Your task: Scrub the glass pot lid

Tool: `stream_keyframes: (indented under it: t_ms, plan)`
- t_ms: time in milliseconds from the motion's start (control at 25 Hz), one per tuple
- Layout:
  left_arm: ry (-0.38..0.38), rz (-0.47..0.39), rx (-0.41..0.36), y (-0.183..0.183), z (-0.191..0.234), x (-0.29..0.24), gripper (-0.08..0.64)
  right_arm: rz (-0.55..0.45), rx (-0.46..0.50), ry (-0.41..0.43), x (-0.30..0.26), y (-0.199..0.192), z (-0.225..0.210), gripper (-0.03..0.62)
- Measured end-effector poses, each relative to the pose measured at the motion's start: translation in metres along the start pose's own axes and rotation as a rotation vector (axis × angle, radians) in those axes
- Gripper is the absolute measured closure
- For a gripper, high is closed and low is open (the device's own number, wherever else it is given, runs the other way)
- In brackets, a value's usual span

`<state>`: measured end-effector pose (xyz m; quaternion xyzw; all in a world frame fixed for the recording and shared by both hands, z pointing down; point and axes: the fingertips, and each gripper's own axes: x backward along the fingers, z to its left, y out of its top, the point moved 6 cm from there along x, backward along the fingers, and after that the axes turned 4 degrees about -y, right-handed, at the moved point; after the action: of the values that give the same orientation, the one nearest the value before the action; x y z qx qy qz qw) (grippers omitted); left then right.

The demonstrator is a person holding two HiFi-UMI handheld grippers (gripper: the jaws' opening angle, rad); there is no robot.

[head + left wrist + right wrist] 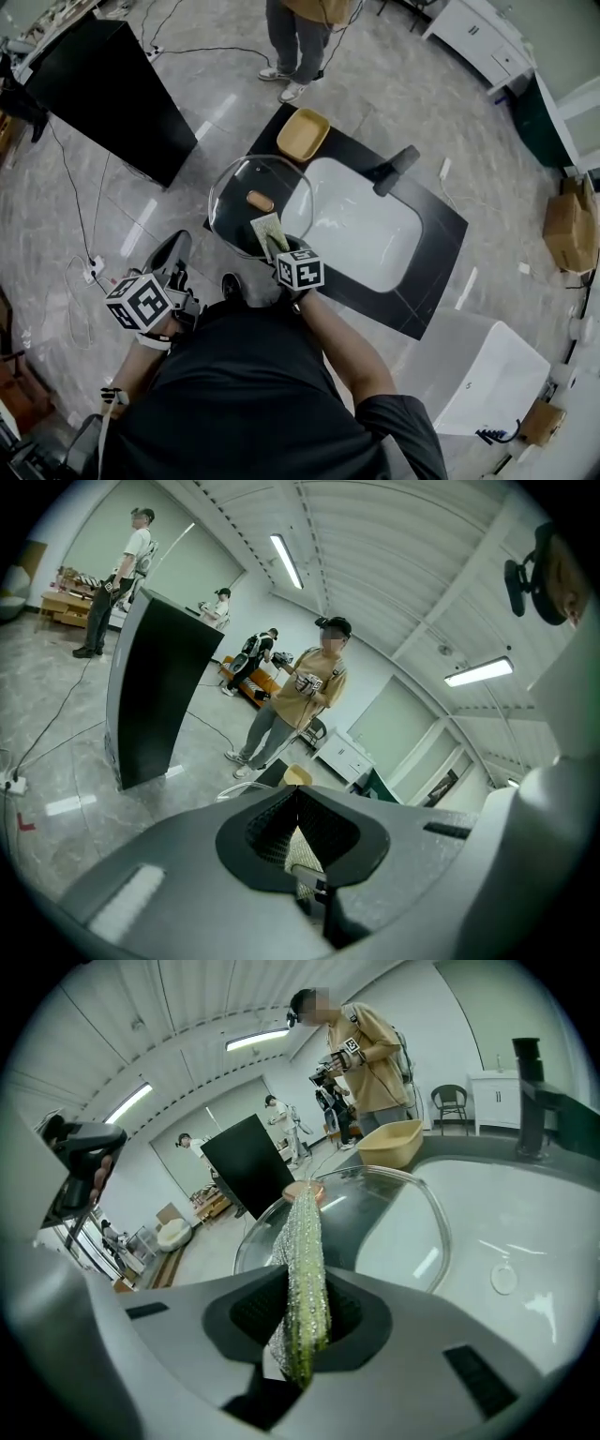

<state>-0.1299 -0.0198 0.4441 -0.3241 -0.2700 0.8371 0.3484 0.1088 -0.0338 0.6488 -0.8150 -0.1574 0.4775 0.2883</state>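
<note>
The glass pot lid (236,190) lies at the left end of the black counter (441,234), lapping over the rim of the sink (375,246); the right gripper (302,1309) pinches a green scrub pad (306,1260) edgewise, its tip near the lid's knob (302,1190); the left gripper (298,803) is closed on nothing, well clear of the counter. The lid is probably heavy, stiff, slick and breakable; best steadied by the knob or rim.
</note>
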Motion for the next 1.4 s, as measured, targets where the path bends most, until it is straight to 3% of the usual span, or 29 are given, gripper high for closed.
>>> stream_keyframes:
  t_ms: [440,800,1120,1200,1400]
  plan:
    - [-0.018,0.013,-0.003,-0.003,-0.009,-0.010,0.558,-0.041,-0.020,-0.157,0.025,0.014,-0.076,0.537]
    - [0.056,-0.040,0.039,0.001,0.016,0.023,0.558,-0.036,-0.013,-0.277,0.035,0.054,-0.124,0.537]
    - [0.156,-0.122,0.124,-0.007,0.052,0.065,0.558,-0.012,0.135,-0.205,-0.028,0.140,-0.095,0.537]
    - [0.181,-0.137,0.142,-0.012,0.057,0.074,0.558,0.046,0.229,-0.226,-0.052,0.152,-0.084,0.537]
    - [0.233,-0.167,0.182,-0.012,0.072,0.099,0.558,0.157,0.567,-0.288,-0.099,0.174,-0.043,0.537]
